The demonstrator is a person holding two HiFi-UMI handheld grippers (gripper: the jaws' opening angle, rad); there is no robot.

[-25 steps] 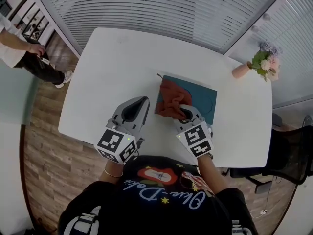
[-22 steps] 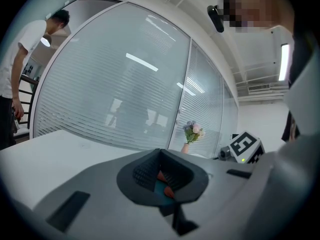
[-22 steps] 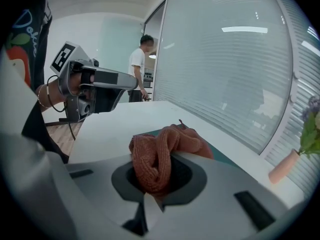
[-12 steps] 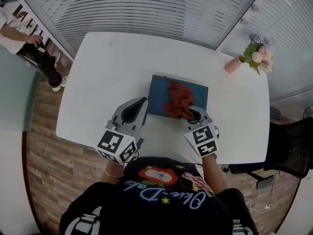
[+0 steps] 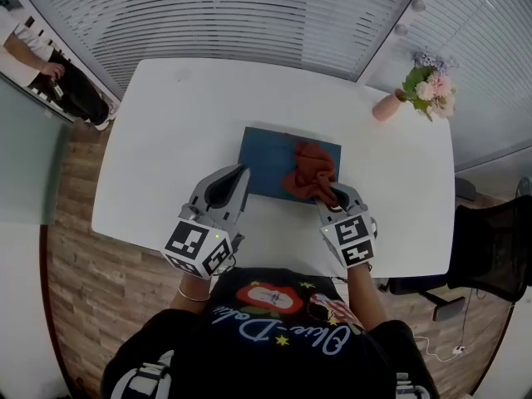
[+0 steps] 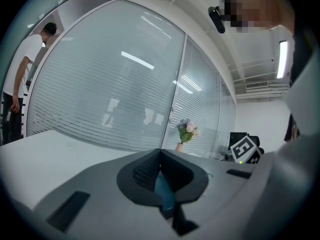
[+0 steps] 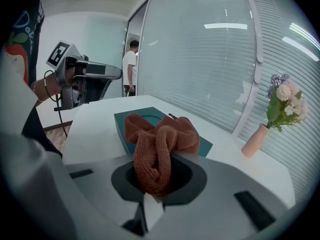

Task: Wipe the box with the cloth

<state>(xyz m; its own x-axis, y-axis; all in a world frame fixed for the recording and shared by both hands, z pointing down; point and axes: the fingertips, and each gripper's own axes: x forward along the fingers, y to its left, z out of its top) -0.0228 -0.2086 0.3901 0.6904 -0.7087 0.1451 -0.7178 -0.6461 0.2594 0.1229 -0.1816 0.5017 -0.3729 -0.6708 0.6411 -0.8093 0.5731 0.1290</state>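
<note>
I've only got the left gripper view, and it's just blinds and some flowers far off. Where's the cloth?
Observer: The right gripper has it. The orange cloth is pinched between its jaws.
Operator: Is it on the box?
Observer: Yes, it sits bunched up on the right part of the teal box, which lies flat.
Operator: And where's my gripper?
Observer: The left gripper is shut and empty, over the white table by the box's near left corner. I can't tell whether it touches the box.
</note>
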